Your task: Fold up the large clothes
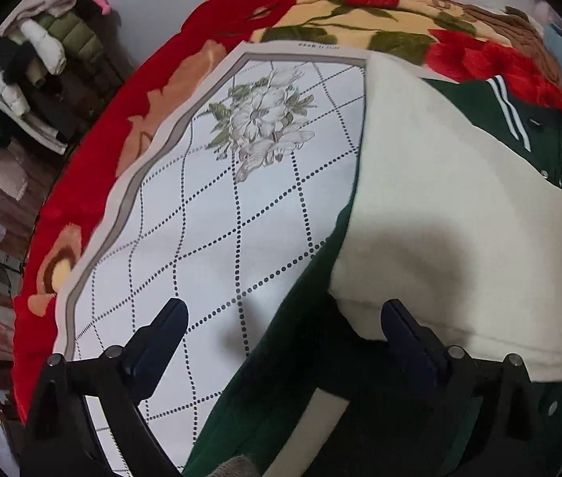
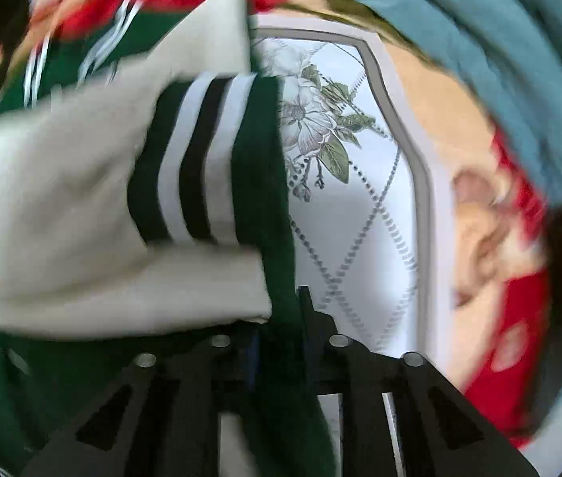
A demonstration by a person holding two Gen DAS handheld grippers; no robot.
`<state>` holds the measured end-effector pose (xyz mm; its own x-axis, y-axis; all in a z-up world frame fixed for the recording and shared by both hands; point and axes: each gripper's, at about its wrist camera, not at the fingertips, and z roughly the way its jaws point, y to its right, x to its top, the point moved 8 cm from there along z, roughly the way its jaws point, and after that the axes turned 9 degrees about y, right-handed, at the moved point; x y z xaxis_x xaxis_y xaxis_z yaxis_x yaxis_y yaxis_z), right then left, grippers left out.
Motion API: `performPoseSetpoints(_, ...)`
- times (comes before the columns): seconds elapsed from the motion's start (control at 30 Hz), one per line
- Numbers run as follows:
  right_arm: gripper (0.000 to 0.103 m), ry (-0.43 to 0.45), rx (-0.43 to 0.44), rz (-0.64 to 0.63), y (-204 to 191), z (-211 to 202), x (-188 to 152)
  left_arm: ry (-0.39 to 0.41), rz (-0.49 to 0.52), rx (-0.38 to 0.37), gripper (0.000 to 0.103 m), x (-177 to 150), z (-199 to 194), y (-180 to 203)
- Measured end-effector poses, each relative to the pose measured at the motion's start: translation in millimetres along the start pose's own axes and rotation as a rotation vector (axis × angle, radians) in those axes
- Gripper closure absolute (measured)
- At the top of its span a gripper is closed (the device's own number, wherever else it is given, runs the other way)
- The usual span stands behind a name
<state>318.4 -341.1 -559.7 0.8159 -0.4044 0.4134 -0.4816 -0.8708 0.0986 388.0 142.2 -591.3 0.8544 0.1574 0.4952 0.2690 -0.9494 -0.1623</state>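
Only at right, gripper (image 2: pixel 281 318) pinches jacket (image 2: pixel 265 198).

Both cameras look steeply down, from close above, onto the white flower-printed mat (image 1: pixel 209 214). The left wrist view sits over its left part, the right wrist view over its right part (image 2: pixel 360 206); both show the jacket (image 1: pixel 440 218) on it.

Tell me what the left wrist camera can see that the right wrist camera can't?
Only the left wrist view shows the pile of clothes at the side, and the open left gripper with nothing between its fingers. Only the right wrist view shows the striped cuff, the blue cloth and the right gripper shut on green fabric. Both show the jacket, flowered mat and red blanket.
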Motion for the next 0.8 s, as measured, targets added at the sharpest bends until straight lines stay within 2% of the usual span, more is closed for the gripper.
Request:
performPoseSetpoints(0.03, 0.089, -0.012, 0.036, 0.102, 10, 5, -2, -0.011, -0.016, 0.000, 0.004, 0, 5, -1)
performPoseSetpoints(0.07, 0.089, -0.028, 0.086, 0.283, 27, 11, -6, -0.019, -0.029, -0.002, 0.004, -2, 6, -2)
performPoseSetpoints(0.1, 0.089, -0.047, 0.135, 0.543, 52, 21, -14, -0.023, -0.038, -0.007, 0.004, -3, 6, -1)
performPoseSetpoints(0.13, 0.089, -0.063, 0.177, 0.683, 62, 27, -21, -0.024, -0.043, -0.010, 0.004, -3, 7, -1)
performPoseSetpoints(0.17, 0.089, -0.090, 0.219, 0.812, 66, 35, -28, -0.024, -0.042, -0.010, 0.004, -3, 6, 0)
performPoseSetpoints(0.2, 0.089, -0.096, 0.220, 0.825, 64, 35, -30, -0.022, -0.039, -0.012, 0.004, -3, 4, 2)
performPoseSetpoints(0.27, 0.080, -0.132, 0.132, 0.669, 49, 25, -20, -0.018, -0.030, -0.017, 0.004, -3, -2, 4)
performPoseSetpoints(0.3, 0.070, -0.146, 0.097, 0.615, 50, 23, -15, -0.018, -0.027, -0.021, 0.004, -4, -7, 4)
performPoseSetpoints(0.33, 0.069, -0.157, 0.054, 0.527, 43, 13, -12, -0.018, -0.025, -0.021, 0.004, -6, -13, 3)
performPoseSetpoints(0.47, 0.069, -0.103, 0.020, 0.316, -4, -37, -17, -0.032, 0.021, -0.020, 0.004, -27, -36, 3)
performPoseSetpoints(0.53, 0.069, -0.122, 0.148, 0.259, -51, -54, -34, -0.054, 0.049, -0.035, 0.004, -45, -43, 6)
performPoseSetpoints(0.63, 0.069, -0.300, 0.336, 0.208, -142, -52, -88, -0.133, 0.112, -0.049, 0.004, -88, -44, 16)
performPoseSetpoints(0.67, 0.068, -0.332, 0.361, 0.197, -153, -51, -118, -0.164, 0.125, -0.053, 0.004, -103, -43, 18)
performPoseSetpoints(0.73, 0.052, -0.424, 0.352, 0.126, -194, -30, -173, -0.202, 0.148, -0.054, 0.004, -126, -42, 22)
performPoseSetpoints(0.77, 0.052, -0.435, 0.337, 0.102, -201, -24, -179, -0.207, 0.170, -0.048, 0.004, -135, -42, 23)
performPoseSetpoints(0.8, 0.053, -0.405, 0.288, 0.043, -210, -18, -184, -0.211, 0.198, -0.040, 0.004, -144, -42, 25)
